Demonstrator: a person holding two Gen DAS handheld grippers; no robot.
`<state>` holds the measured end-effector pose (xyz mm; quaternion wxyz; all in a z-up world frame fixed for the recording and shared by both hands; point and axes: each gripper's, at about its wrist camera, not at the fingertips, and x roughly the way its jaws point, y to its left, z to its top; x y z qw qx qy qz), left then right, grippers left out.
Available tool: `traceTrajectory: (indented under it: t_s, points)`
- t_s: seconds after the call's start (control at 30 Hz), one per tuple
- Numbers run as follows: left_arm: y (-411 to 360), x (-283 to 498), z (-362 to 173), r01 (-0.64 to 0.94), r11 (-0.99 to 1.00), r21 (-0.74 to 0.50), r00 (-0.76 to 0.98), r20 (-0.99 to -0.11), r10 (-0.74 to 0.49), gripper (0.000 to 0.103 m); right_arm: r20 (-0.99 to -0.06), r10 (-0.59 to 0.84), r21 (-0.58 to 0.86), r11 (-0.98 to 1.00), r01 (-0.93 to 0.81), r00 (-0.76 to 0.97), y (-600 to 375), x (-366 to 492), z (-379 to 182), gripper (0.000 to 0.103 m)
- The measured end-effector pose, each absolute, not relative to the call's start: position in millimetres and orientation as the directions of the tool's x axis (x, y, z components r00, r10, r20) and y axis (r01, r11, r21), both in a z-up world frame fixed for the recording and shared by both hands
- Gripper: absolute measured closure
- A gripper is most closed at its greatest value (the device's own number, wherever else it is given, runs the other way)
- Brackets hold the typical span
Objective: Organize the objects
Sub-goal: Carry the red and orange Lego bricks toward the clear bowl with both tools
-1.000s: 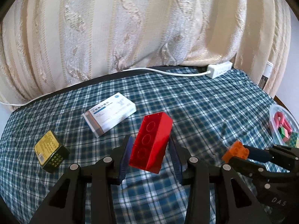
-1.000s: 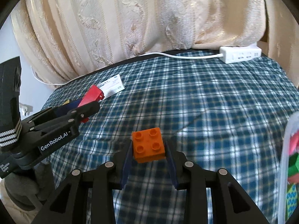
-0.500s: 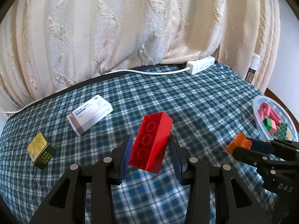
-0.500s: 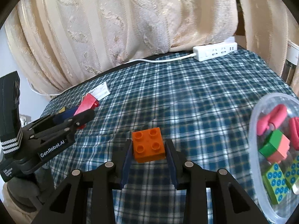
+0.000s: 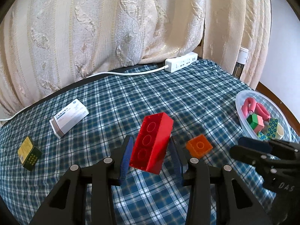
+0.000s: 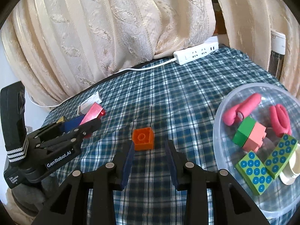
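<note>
Bowl (image 5: pixel 239 110) right of orange brick (image 5: pixel 199 146); med box (image 5: pixel 69 117) (prob.) left.

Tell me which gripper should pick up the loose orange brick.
Right. The right gripper is empty and the orange brick lies just ahead of its fingertips; the left gripper is clamped on the red brick.

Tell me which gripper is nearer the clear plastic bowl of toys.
Right. The right gripper sits just beside the clear plastic bowl; the left gripper, clamping the red brick, is farther off, beyond the right one.
</note>
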<state>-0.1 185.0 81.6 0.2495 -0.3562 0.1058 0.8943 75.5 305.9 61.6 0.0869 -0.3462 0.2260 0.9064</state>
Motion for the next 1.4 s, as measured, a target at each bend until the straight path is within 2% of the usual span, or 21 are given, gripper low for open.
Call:
traceTrajectory:
  t_s: [0.07,0.1,0.33,0.4,0.53,0.7,1.07,1.4]
  points:
    - [185,0,82,-0.516,-0.857,0.008,-0.623,-0.690,0.369,0.062,-0.672,-0.010,0.361,-0.877,-0.316,-0.741,307,72,58,0.052]
    - [184,0,82,-0.512,-0.859,0.005,-0.624,-0.690,0.367,0.062,-0.672,-0.009,0.361,-0.877,-0.317,-0.740,308,70,57,0.049]
    - [171,-3,85,-0.485,-0.874,-0.016,-0.632,-0.685,0.363,0.062,-0.703,0.019,0.266,-0.920,-0.288,-0.710,293,39,52,0.049]
    - [168,-5,85,-0.479,-0.878,-0.025,-0.633,-0.683,0.365,0.062,-0.716,0.021,0.242,-0.930,-0.277,-0.697,289,29,49,0.050]
    - [163,-8,84,-0.474,-0.880,-0.038,-0.629,-0.684,0.368,0.062,-0.735,0.055,0.192,-0.939,-0.285,-0.676,286,18,44,0.056]
    - [162,-9,80,-0.474,-0.879,-0.048,-0.619,-0.692,0.371,0.062,-0.753,0.057,0.187,-0.936,-0.297,-0.655,289,14,36,0.069]
    - [178,1,82,-0.504,-0.863,-0.026,-0.614,-0.692,0.380,0.062,-0.695,0.071,0.231,-0.920,-0.317,-0.715,296,41,60,0.069]
    - [218,20,89,-0.572,-0.820,-0.002,-0.595,-0.688,0.416,0.062,-0.635,0.162,0.260,-0.876,-0.407,-0.756,338,98,82,0.069]
